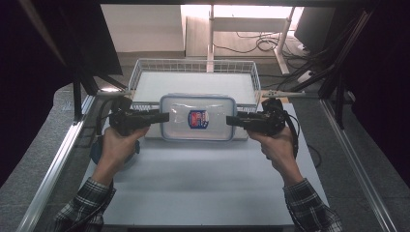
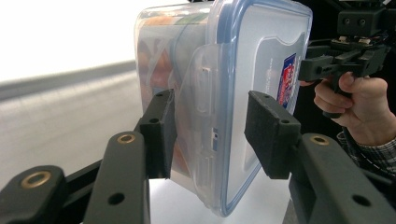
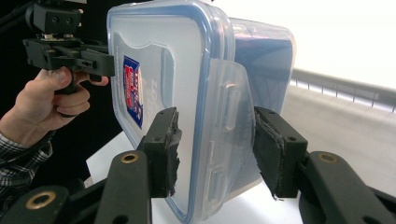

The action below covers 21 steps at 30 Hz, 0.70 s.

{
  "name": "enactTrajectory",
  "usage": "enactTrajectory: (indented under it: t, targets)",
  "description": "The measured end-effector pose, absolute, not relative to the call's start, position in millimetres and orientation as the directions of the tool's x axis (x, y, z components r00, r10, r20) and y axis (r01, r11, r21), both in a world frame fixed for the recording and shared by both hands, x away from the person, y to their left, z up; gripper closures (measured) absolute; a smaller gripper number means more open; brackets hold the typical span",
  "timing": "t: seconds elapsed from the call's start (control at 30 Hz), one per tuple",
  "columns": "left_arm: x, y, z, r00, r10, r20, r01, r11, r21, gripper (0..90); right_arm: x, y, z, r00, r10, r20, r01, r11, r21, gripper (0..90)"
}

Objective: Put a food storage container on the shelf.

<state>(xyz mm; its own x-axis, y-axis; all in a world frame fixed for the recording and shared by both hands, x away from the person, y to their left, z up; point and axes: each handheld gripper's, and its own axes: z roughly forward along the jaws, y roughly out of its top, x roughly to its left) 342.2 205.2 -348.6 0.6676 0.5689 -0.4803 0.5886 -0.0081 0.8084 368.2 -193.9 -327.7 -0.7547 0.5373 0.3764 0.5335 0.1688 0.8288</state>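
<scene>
My left tongs [image 1: 163, 116] and right tongs [image 1: 231, 119] are wide around the box [image 1: 197, 117] flaps. I should squeeze both together, gently.

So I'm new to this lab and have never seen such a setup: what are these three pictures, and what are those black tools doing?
There is no robot here. A person holds a hand tool with two black jaws in each hand: the left gripper and the right gripper. The high view looks down on a white table from above the person. The other two pictures come from small cameras riding on each tool, looking along its jaws. Between them sits a clear plastic container with a blue-rimmed lid and a label, and behind it a white wire basket. Each gripper's open jaws straddle a side latch: the left gripper at one end, the right gripper at the other. Nothing is clamped yet.
</scene>
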Motion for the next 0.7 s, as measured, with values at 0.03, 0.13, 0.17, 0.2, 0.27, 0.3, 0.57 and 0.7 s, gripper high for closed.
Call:
enactTrajectory:
  t: [0.03,0.13,0.17,0.2,0.27,0.3,0.57,0.7]
  targets:
    - [343.8,205.4,-346.1,0.670,0.570,-0.475,0.585,-0.011,0.811,54.0,368.2,-193.9,-327.7,-0.755,0.537,0.376,0.534,0.169,0.829,52.0]
    - [353.4,205.1,-332.3,0.671,0.579,-0.464,0.574,-0.009,0.819,53.9,378.0,-193.9,-318.8,-0.756,0.534,0.378,0.530,0.162,0.832,52.1]
    - [353.4,205.1,-332.3,0.671,0.579,-0.464,0.574,-0.009,0.819,54.0,378.0,-193.9,-318.8,-0.756,0.534,0.378,0.530,0.162,0.832,52.1]
    - [357.1,205.2,-328.1,0.670,0.579,-0.465,0.572,-0.004,0.820,54.0,383.5,-194.1,-314.4,-0.757,0.531,0.382,0.529,0.153,0.835,52.1]
    - [362.5,205.7,-323.1,0.670,0.579,-0.465,0.568,0.003,0.823,54.0,385.6,-194.1,-312.7,-0.756,0.531,0.382,0.528,0.150,0.836,52.1]
    - [365.7,206.2,-320.7,0.670,0.578,-0.466,0.567,0.006,0.824,54.0,391.0,-193.7,-308.2,-0.758,0.532,0.378,0.522,0.147,0.840,52.1]
    - [384.7,207.8,-312.8,0.670,0.569,-0.477,0.563,0.030,0.826,54.1,410.4,-192.6,-294.0,-0.768,0.534,0.355,0.499,0.151,0.853,52.2]
    - [393.5,209.7,-312.2,0.670,0.567,-0.480,0.559,0.040,0.828,54.1,417.0,-191.5,-291.3,-0.767,0.534,0.355,0.501,0.152,0.852,52.2]
